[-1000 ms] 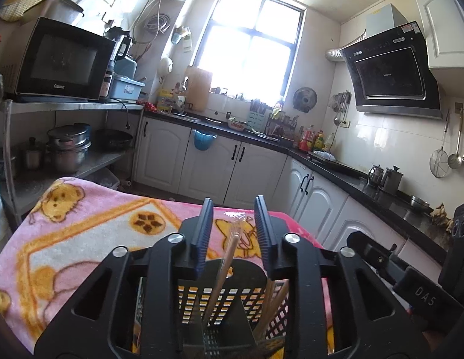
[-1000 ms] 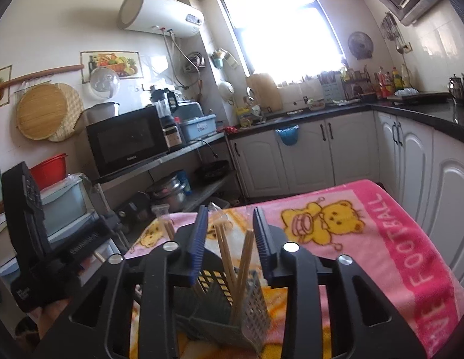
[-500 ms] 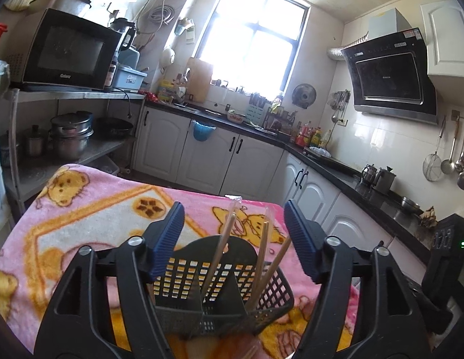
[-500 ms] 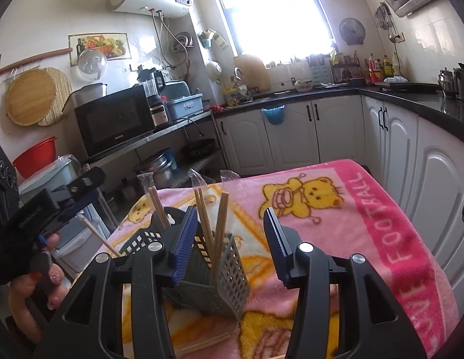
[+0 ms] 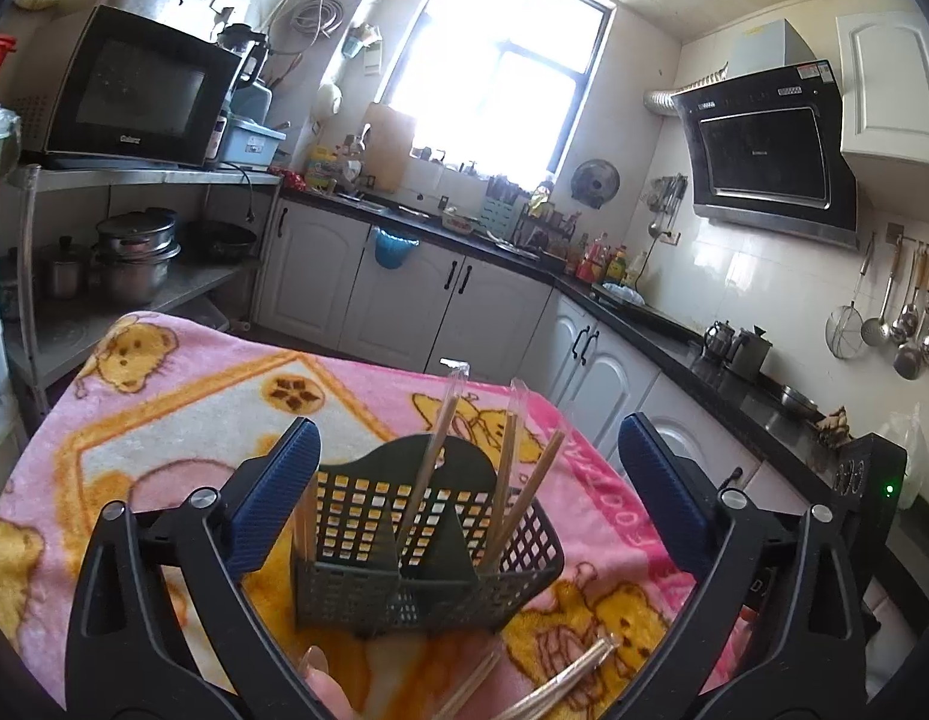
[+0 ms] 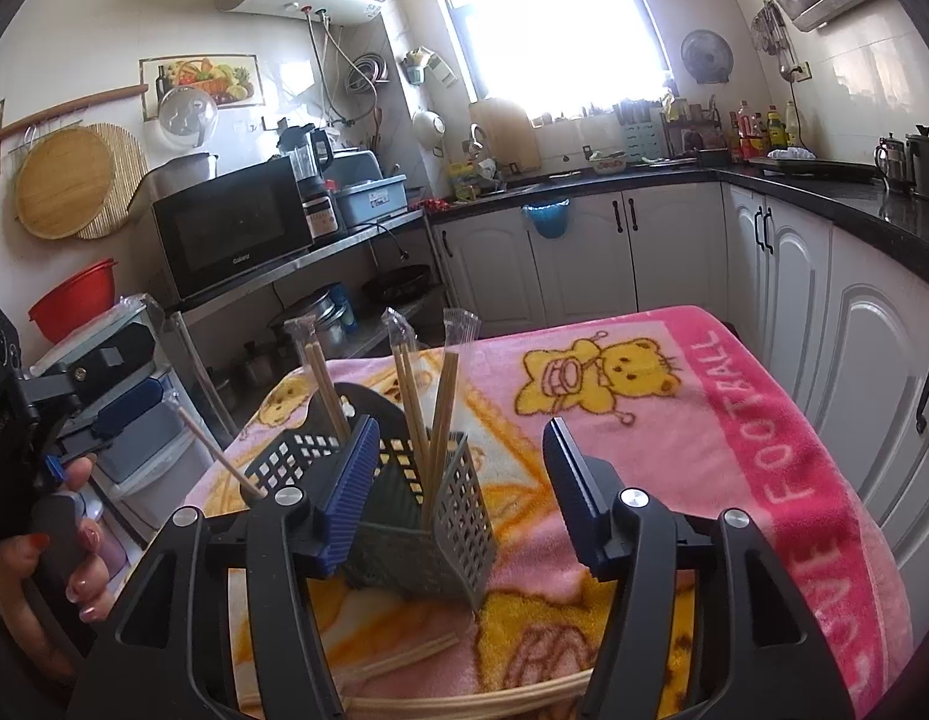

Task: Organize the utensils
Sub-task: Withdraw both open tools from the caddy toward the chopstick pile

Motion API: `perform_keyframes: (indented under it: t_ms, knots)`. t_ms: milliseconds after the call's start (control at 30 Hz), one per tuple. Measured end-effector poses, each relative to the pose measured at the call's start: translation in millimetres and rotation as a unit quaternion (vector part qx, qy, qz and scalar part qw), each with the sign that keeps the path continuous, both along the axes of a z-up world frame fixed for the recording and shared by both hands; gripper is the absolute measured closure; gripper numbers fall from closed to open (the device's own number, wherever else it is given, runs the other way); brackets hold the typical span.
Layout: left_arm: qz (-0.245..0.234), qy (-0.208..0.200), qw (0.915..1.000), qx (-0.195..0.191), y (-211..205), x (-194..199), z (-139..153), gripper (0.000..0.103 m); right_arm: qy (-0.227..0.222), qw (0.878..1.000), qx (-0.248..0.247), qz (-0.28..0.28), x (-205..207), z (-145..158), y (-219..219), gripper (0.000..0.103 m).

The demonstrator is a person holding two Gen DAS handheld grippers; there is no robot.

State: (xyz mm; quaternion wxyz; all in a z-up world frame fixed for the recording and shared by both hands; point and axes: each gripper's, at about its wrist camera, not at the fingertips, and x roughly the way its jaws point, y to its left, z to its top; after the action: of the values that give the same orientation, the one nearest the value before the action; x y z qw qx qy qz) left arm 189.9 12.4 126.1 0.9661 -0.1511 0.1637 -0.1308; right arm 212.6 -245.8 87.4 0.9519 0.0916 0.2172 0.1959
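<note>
Caddy (image 5: 428,546) stands between opening left jaws, untouched.

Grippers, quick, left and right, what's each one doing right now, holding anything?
Left tool: opening wide, holding nothing; the basket of chopsticks sits ahead between its fingers, untouched.
Right tool: opening, holding nothing.

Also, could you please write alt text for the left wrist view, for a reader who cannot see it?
A dark grey plastic lattice utensil basket holding wrapped wooden chopsticks stands on a pink bear-print blanket, between the opening blue-padded jaws of the left gripper, which do not touch it. More wrapped chopsticks lie loose in front. Behind is a sunlit kitchen with white cabinets.
</note>
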Motion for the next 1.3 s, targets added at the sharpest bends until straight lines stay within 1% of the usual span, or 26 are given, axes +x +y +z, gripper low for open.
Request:
perform_keyframes:
  t_ms: [200,300,433,633,833,1133,1300]
  knots:
    - [0.001,0.025,0.9997,0.003,4,-10,-13,0.011,0.006,1.000,-0.007,0.008,-9,-4,2,0.044]
    - [0.002,0.042,0.9991,0.001,7,-11,-20,0.011,0.010,1.000,-0.011,0.011,-12,-6,2,0.043]
    - [0.005,0.059,0.9982,0.008,9,-15,-29,0.011,0.015,1.000,-0.016,0.015,-17,-10,2,0.043]
    - [0.008,0.093,0.9956,0.009,14,-19,-49,0.011,0.022,0.999,-0.025,0.022,-24,-15,3,0.043]
    - [0.016,0.118,0.9929,0.006,17,-21,-66,0.011,0.032,0.998,-0.034,0.031,-29,-22,4,0.043]
    - [0.022,0.154,0.9878,0.008,17,-19,-89,0.011,0.057,0.996,-0.052,0.037,-40,-40,1,0.043]
    - [0.022,0.175,0.9841,0.017,13,-15,-102,0.011,0.079,0.995,-0.057,0.030,-45,-55,-7,0.043]
